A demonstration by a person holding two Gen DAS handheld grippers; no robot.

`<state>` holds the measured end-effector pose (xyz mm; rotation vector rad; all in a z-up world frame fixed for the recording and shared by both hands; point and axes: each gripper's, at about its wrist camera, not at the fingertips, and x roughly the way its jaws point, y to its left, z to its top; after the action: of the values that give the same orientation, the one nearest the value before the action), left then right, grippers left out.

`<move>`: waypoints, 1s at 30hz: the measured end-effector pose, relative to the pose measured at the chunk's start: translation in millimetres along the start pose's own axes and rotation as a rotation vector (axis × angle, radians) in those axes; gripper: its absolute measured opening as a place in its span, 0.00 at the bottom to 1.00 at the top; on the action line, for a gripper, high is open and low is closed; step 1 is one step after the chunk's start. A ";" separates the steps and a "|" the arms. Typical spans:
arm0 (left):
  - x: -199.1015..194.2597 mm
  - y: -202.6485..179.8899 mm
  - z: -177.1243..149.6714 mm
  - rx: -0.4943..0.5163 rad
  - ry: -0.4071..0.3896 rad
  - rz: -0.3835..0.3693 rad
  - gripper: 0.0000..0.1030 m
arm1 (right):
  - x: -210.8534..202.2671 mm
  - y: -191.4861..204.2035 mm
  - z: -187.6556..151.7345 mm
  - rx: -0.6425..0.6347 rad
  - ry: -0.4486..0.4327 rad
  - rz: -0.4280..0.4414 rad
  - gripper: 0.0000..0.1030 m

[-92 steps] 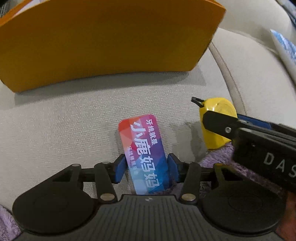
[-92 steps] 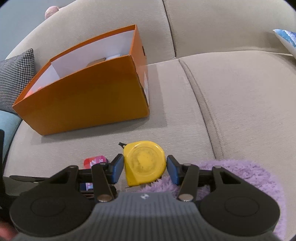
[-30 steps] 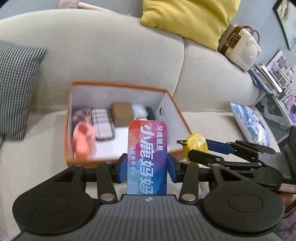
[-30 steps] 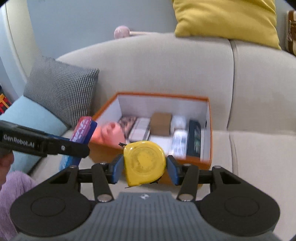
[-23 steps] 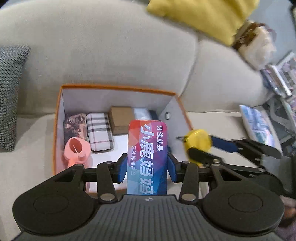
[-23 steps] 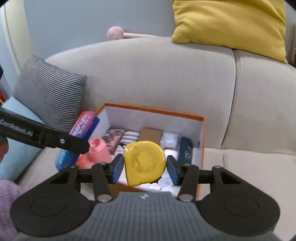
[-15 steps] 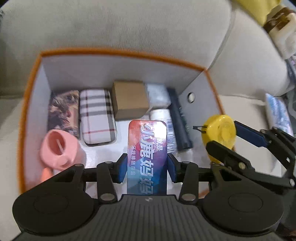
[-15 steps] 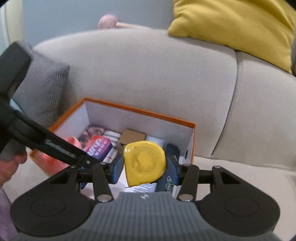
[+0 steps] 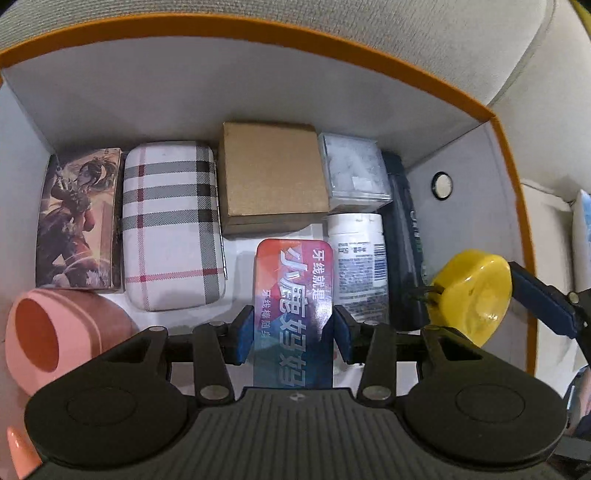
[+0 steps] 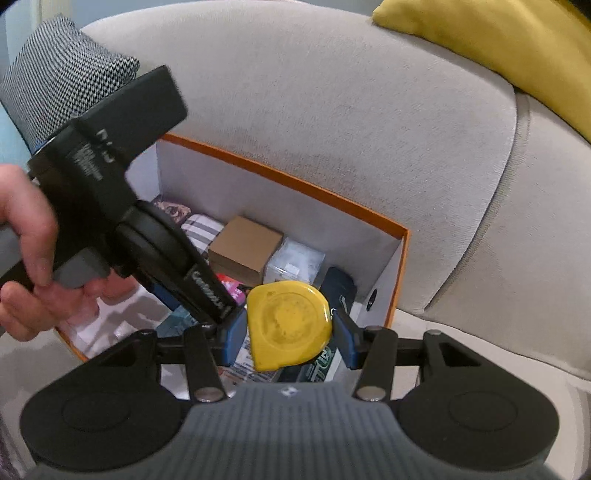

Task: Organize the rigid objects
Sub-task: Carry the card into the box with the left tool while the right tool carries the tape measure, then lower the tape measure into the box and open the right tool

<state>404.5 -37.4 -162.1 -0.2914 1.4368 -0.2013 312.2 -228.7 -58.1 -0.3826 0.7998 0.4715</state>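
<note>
My left gripper [image 9: 293, 334] is shut on a red, blue and purple flat case [image 9: 293, 295] with white Chinese lettering. It hangs low inside the orange box [image 9: 258, 29], over the white floor in front of the brown carton [image 9: 271, 173]. My right gripper [image 10: 288, 332] is shut on a yellow tape measure [image 10: 288, 325], also seen as the yellow tape measure [image 9: 472, 295] at the right of the left wrist view, above the box's right end. A hand [image 10: 26, 254] holds the left gripper's handle.
In the box lie an illustrated card box [image 9: 79, 218], a plaid case [image 9: 170, 225], a clear plastic box [image 9: 352, 171], a white bottle [image 9: 360, 254], a dark tube [image 9: 404, 229] and a pink cup [image 9: 55, 332]. Grey sofa back [image 10: 332, 110], checked pillow [image 10: 55, 62], yellow cushion [image 10: 498, 40] surround it.
Both grippers have moved from the sofa seat up and over the box. The left one has sunk into it with the case; the right one has closed in above the box's right end.
</note>
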 end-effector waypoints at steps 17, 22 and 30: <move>-62.0 7.1 -20.0 0.139 -0.144 0.036 0.51 | 9.9 0.2 6.6 0.134 0.075 0.124 0.51; -99.6 16.8 -21.1 0.210 -0.263 0.138 0.48 | 25.6 16.6 18.7 0.262 0.154 0.260 0.51; -122.3 47.9 -33.7 0.175 -0.341 0.117 0.48 | 66.1 56.9 30.5 0.325 0.294 0.281 0.51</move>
<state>353.8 43.2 -65.6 -0.0912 1.0867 -0.1717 339.6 -149.5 -96.9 -0.0340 1.2049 0.5425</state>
